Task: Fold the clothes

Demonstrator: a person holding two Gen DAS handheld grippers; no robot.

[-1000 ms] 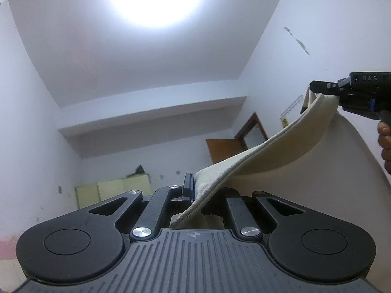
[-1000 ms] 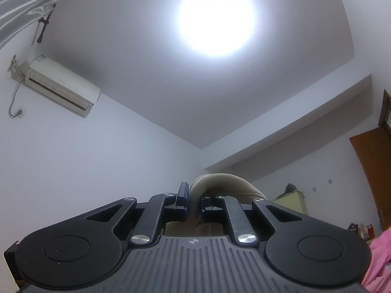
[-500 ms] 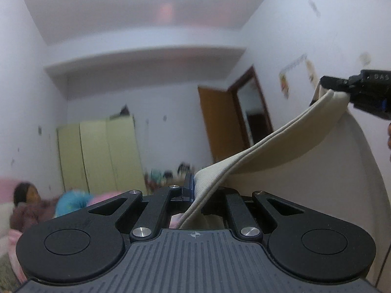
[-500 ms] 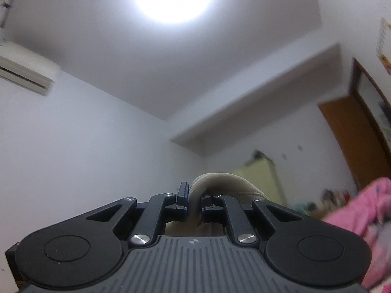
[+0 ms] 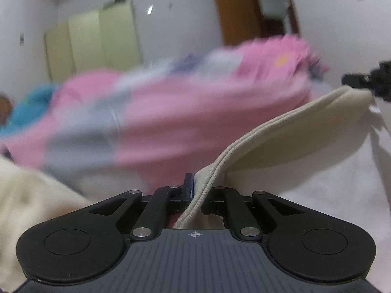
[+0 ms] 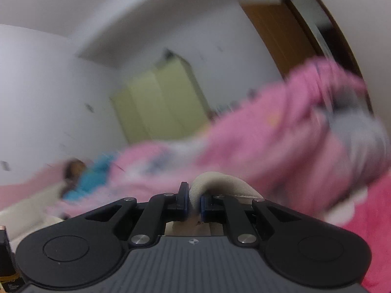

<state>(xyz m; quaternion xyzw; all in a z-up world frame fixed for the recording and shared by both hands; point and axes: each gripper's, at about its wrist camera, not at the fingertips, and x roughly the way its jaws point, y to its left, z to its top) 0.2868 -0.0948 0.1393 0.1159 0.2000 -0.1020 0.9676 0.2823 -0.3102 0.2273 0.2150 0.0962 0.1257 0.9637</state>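
Both tongs, left [image 5: 195, 190] and right [image 6: 194, 201], clamp the beige garment [image 5: 293, 131]; next, probably lay it flat on the bed.

Behind everything we see a pale green wardrobe [image 5: 92, 39] against the white wall [image 6: 44, 92], with a brown wooden door [image 5: 234, 7] standing well to its right. A heap of pink bedding [image 5: 195, 112] — blurred, with grey and white patches — fills the middle of both views. At its left end we make out a person lying down in a blue top [image 6: 90, 178], too smeared to tell more. A cream fleecy blanket [image 5: 29, 195] sits low at the left — just beside the pink heap.
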